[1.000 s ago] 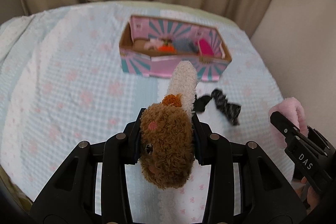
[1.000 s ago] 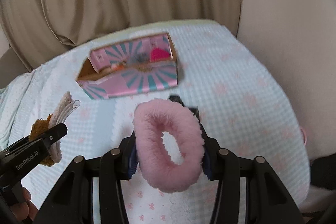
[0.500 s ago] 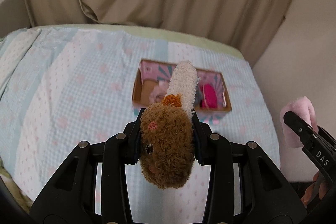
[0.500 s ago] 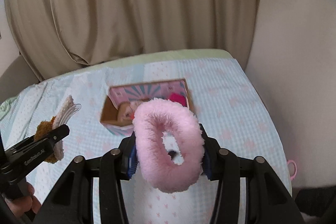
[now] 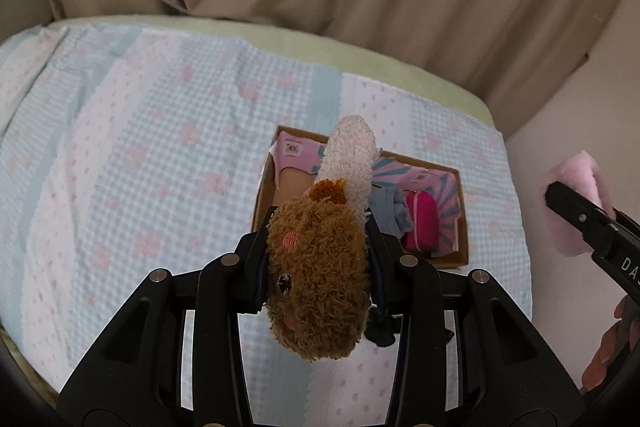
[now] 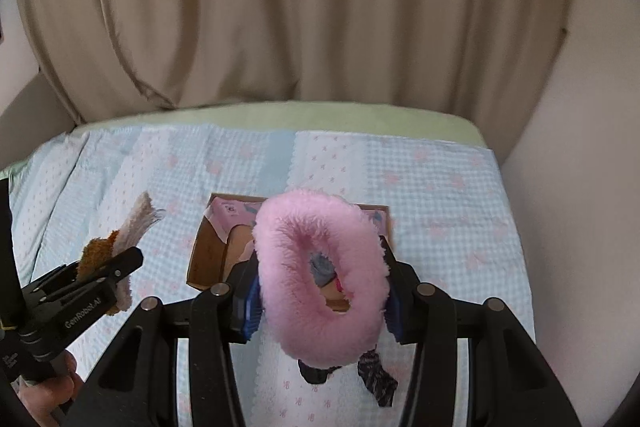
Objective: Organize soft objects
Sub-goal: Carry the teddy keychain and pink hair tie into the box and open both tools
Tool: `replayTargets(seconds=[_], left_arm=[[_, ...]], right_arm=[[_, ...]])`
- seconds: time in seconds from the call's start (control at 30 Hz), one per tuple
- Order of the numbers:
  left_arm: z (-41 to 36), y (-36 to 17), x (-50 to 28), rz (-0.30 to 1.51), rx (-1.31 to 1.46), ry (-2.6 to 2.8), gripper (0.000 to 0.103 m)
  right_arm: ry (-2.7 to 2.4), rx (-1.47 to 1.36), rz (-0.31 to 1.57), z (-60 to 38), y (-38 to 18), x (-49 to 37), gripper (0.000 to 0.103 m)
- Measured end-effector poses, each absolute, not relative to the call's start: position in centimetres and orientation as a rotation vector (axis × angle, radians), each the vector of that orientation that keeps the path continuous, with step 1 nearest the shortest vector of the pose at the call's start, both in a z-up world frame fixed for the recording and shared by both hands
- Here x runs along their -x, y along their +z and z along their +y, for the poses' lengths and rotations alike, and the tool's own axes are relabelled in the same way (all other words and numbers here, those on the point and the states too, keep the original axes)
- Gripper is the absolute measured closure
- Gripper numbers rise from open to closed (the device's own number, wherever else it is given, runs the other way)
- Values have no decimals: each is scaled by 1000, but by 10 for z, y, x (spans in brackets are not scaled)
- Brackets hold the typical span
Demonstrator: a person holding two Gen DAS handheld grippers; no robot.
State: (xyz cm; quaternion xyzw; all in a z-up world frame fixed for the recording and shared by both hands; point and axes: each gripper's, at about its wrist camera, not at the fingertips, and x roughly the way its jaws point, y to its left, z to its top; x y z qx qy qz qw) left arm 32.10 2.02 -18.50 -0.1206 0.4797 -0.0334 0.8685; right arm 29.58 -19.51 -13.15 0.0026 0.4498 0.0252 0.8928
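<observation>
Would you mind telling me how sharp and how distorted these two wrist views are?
Left wrist view: the brown plush toy in the left gripper is crisp; strong fisheye bows the bed edge, with dark corners. Right wrist view: the pink fluffy ring in the right gripper is sharp, the curtain and blanket softer; light is even, without glare.

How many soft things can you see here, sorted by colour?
Brown and cream: 1, the plush toy in the left claw
Pink: 2, the fluffy ring in the right claw, the magenta pouch
Grey: 1, cloth
Black: 1, scrunchie
Total: 5
</observation>
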Motion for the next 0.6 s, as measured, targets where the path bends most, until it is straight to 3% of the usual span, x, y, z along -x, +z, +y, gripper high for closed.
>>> replayTargets(seconds=[0.6], left_arm=[[-16,-324,-430,1306,107,-56,68]], right_arm=[[297,-126,1296,-179,-281,-437,58]])
